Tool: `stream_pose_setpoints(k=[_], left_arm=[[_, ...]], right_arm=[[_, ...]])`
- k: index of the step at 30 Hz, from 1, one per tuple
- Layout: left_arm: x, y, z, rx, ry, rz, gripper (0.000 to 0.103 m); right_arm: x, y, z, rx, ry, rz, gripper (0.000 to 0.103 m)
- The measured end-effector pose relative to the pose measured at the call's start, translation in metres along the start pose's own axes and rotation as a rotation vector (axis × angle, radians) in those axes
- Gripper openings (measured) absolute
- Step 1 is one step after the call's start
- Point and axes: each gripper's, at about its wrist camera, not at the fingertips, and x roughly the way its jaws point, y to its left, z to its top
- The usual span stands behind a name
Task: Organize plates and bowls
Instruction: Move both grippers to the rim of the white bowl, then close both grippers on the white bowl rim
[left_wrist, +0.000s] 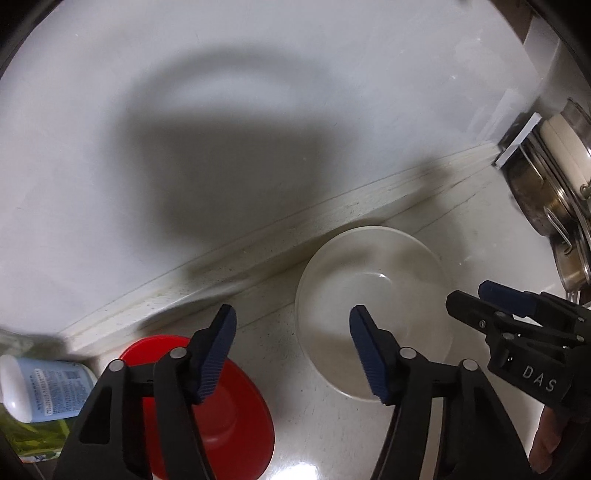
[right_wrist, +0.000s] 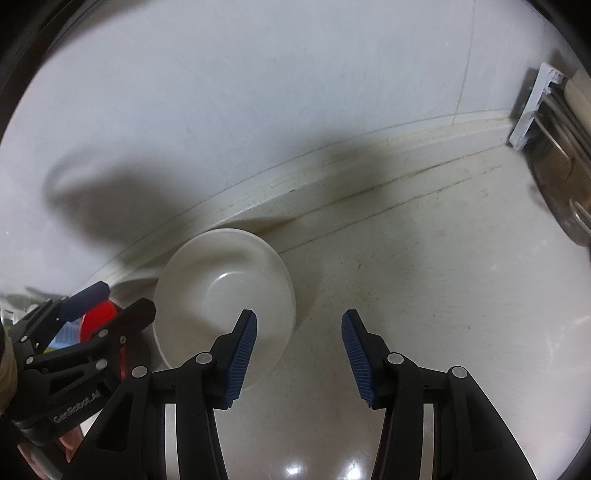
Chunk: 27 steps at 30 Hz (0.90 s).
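A white bowl (left_wrist: 373, 295) (right_wrist: 221, 288) stands upright on the pale counter, close to the ledge at the wall. A red plate (left_wrist: 229, 413) (right_wrist: 98, 319) lies to its left. My left gripper (left_wrist: 293, 319) hangs open above both: one finger over the red plate, the other over the bowl's inside, the bowl's left rim below the gap. My right gripper (right_wrist: 299, 321) is open too, its left finger above the bowl's right side, its right finger above bare counter. Each gripper shows in the other's view, the right gripper (left_wrist: 469, 295) and the left gripper (right_wrist: 123, 297), flanking the bowl.
A white bottle with a blue label (left_wrist: 40, 387) lies at the far left on green packaging. Steel pots and a rack (left_wrist: 554, 192) (right_wrist: 554, 173) stand at the right against the wall. A raised ledge (left_wrist: 258, 251) runs along the counter's back.
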Motion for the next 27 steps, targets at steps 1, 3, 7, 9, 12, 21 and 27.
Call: stream_pose_setpoints(k=[1,3,7,9,12,21,27], left_arm=[[0.003,-0.001,0.002,0.000,0.003,0.000,0.060],[0.008,0.000,0.002,0.001,0.010,0.004,0.055],[0.017,-0.001,0.003,-0.003,0.030,0.003,0.045],[0.022,-0.001,0.002,-0.014,0.049,-0.012,0.040],[0.027,-0.005,0.002,-0.017,0.052,-0.018,0.036],[0.039,-0.010,0.001,-0.034,0.066,-0.025,0.014],[0.035,-0.017,0.001,-0.047,0.052,-0.028,0.012]], right_arm=[[0.002,0.000,0.000,0.002,0.004,0.003,0.049],[0.008,-0.003,0.002,0.002,0.021,0.005,0.044],[0.018,-0.003,0.002,0.004,0.049,0.005,0.035],[0.022,-0.003,0.002,0.006,0.057,0.008,0.031],[0.026,-0.004,0.001,0.008,0.068,0.011,0.025],[0.030,-0.002,-0.001,0.005,0.083,0.026,0.012],[0.031,-0.001,0.000,-0.011,0.075,0.010,0.010]])
